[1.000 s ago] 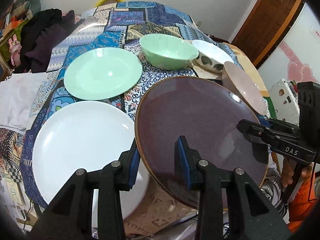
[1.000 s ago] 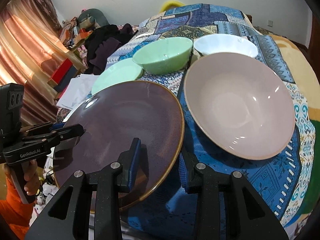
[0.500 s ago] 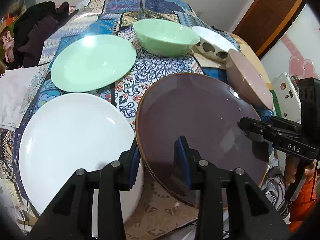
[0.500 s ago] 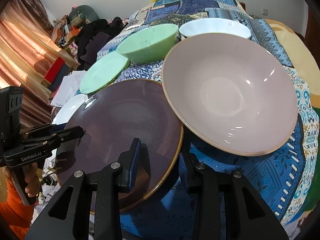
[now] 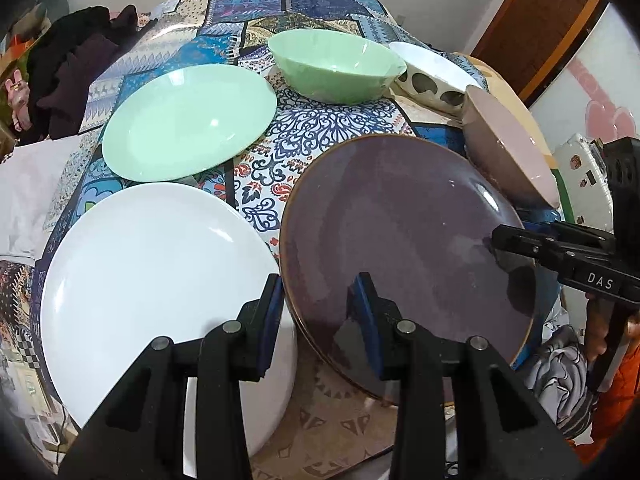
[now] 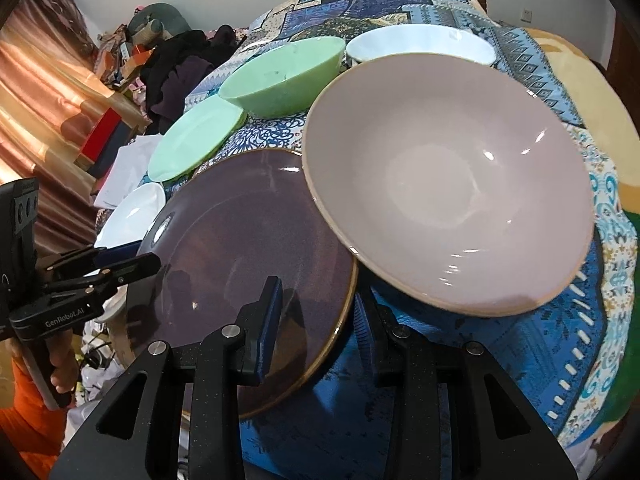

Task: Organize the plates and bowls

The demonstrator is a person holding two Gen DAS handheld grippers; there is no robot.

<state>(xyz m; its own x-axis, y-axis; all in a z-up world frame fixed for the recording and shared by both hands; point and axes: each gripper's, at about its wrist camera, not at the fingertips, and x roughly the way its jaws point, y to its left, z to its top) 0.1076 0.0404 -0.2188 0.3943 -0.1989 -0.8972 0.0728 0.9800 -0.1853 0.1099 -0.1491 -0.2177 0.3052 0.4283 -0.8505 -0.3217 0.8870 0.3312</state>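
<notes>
Both tools pinch the dark purple plate (image 5: 404, 240) at opposite edges. The left tool (image 5: 318, 316) has 1 blue-padded finger on the plate's upper face and the other at its outer rim, so the near-left edge sits clamped between them. The right tool (image 6: 316, 316) grips the plate's near-right rim the same way, 1 finger on the glossy face and the other below and outside the gold-edged rim. The plate tilts, its near edge raised off the patterned blue cloth (image 5: 320, 132) that covers the worktop. In the left wrist view the plate's left rim sits just beside, and seems to overlap, the white plate (image 5: 156, 276) lying flat on the cloth. Beyond that lies the pale green plate (image 5: 188, 120), and past it the green bowl (image 5: 336, 64) stands upright, with a white bowl (image 5: 432, 76) bearing dark oval spots just beside it. The mauve bowl (image 6: 448, 184) sits at the purple plate's far-right side; in the right wrist view its rim overlaps the plate's edge, though whether the 2 touch cannot be told. A hand (image 6: 60, 372) with an orange sleeve (image 6: 28, 420) holds the left tool's handle at the worktop's near edge. Dark clothes (image 5: 68, 72) are heaped at the far left.
</notes>
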